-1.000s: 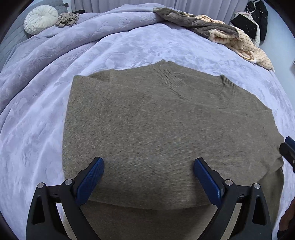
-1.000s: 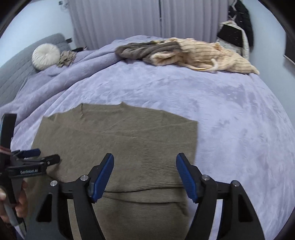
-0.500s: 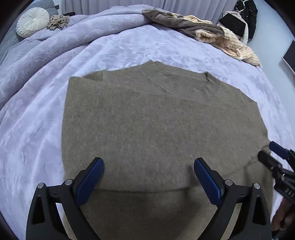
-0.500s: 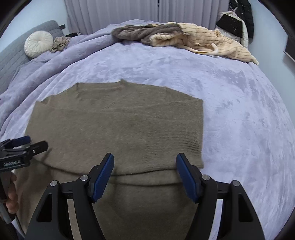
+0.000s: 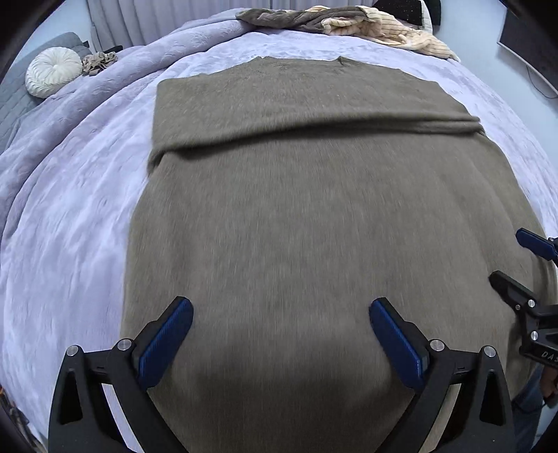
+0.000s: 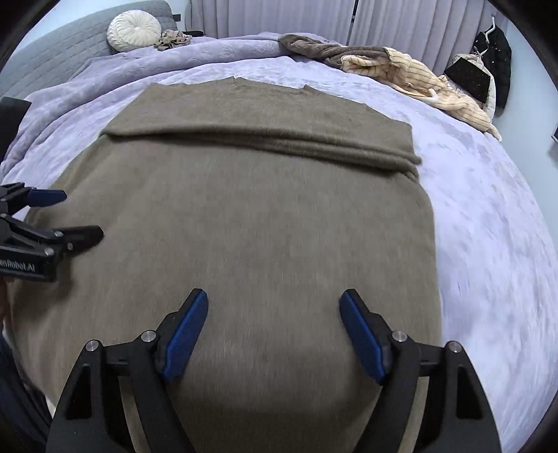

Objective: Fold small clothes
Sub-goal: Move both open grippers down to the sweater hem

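Note:
An olive-brown sweater (image 5: 314, 216) lies flat on the lavender bedspread (image 5: 69, 226). Its far part is doubled over, and the fold edge (image 5: 314, 129) runs across it. My left gripper (image 5: 280, 306) hovers open over the sweater's near part with nothing between its blue pads. In the right wrist view the same sweater (image 6: 251, 216) fills the middle. My right gripper (image 6: 274, 296) is over its near right part. Its jaws are opening and grip nothing. Each gripper shows at the edge of the other's view: the right gripper (image 5: 516, 265), the left gripper (image 6: 76, 216).
A heap of brown and cream striped clothes (image 6: 401, 69) lies at the far side of the bed. A round white cushion (image 6: 134, 29) rests by the grey headboard. Dark garments (image 6: 495, 59) hang at the far right. Bare bedspread (image 6: 488, 226) lies right of the sweater.
Both grippers have drawn back toward the sweater's near end, so the fold edge once at the fingertips now lies far ahead. The right jaws stand a little wider.

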A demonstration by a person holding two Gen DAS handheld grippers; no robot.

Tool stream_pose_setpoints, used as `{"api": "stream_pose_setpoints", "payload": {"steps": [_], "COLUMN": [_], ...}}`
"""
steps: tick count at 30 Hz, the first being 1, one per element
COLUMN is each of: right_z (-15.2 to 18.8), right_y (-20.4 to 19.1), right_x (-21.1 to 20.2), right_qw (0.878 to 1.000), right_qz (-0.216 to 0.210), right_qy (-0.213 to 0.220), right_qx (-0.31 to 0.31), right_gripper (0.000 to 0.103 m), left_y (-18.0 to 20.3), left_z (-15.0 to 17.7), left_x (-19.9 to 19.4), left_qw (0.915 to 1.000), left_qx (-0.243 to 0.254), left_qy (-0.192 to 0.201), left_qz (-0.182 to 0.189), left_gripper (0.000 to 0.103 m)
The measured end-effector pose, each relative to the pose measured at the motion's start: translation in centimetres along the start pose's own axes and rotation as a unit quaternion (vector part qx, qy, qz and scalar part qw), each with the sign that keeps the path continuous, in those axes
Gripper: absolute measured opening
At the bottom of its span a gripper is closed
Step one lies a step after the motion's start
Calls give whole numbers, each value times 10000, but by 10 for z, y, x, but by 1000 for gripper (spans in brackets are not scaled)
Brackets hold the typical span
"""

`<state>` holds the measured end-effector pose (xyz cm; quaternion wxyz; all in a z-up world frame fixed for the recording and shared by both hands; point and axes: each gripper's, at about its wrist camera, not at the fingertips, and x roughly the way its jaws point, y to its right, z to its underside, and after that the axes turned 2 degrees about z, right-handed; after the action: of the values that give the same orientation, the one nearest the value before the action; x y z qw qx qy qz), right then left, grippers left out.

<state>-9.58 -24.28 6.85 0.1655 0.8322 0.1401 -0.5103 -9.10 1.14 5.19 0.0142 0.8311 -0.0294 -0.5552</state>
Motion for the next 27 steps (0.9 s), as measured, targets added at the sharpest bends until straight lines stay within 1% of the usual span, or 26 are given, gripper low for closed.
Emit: {"api": "stream_pose_setpoints", "payload": {"steps": [3, 5, 7, 8, 10, 12, 13, 15, 16, 17, 18, 19, 20, 21, 23, 24, 27], "right_z": [28, 45, 59, 64, 71, 72, 70, 63, 59, 58, 57, 59, 63, 68, 76, 79, 95], "right_y": [-4, -6, -8, -8, -9, -12, -15, -28, -39, -48, -58, -67, -72, -74, -65, -59, -37], "right_x": [-13, -22, -32, -35, -44, -59, -67, -80, -81, -77, -70, -59, -48, -40, -45, -47, -61], "right_qw": [9998, 9991, 9982, 9977, 9962, 9955, 9958, 9941, 9920, 9902, 9884, 9865, 9849, 9836, 9864, 9878, 9921], "right_qz": [44, 134, 181, 206, 287, 318, 226, 6, -96, -206, -294, -267, -170, -107, -247, -295, -214], "right_qy": [65, 93, 59, 34, -50, -115, -2, 381, 510, 506, 432, 270, 106, 19, 146, 89, -69], "right_qx": [-164, -386, -572, -644, -821, -881, -886, -1012, -1154, -1283, -1428, -1592, -1722, -1799, -1620, -1524, -1234], "right_gripper": [81, 81, 81, 81, 81, 81, 81, 81, 81, 81, 81, 81, 81, 81, 82, 82, 82], "left_y": [-1, -1, -3, -2, -4, 6, 17, 38, 51, 55, 60, 63, 62, 60, 52, 45, 13], "left_z": [27, 44, 58, 63, 73, 74, 72, 69, 68, 64, 65, 61, 65, 66, 71, 74, 82], "left_x": [-12, -21, -30, -33, -47, -62, -67, -70, -66, -57, -44, -28, -23, -27, -37, -43, -65], "left_qw": [9999, 9999, 9999, 9998, 9999, 9990, 9977, 9951, 9937, 9933, 9932, 9927, 9921, 9920, 9931, 9943, 9986], "left_qx": [-98, -40, -20, 42, 94, 181, 313, 648, 872, 1000, 1099, 1173, 1229, 1231, 1142, 1041, 472], "left_qy": [45, 64, 67, -51, -26, 146, 241, 343, 333, 257, 61, -166, -172, -72, -85, -95, 78], "left_qz": [99, 128, 156, 170, 113, 392, 548, 662, 617, 527, 390, 241, 208, 250, 255, 224, 235], "left_gripper": [102, 102, 102, 102, 102, 102, 102, 102, 102, 102, 102, 103, 103, 103, 103, 103, 103]}}
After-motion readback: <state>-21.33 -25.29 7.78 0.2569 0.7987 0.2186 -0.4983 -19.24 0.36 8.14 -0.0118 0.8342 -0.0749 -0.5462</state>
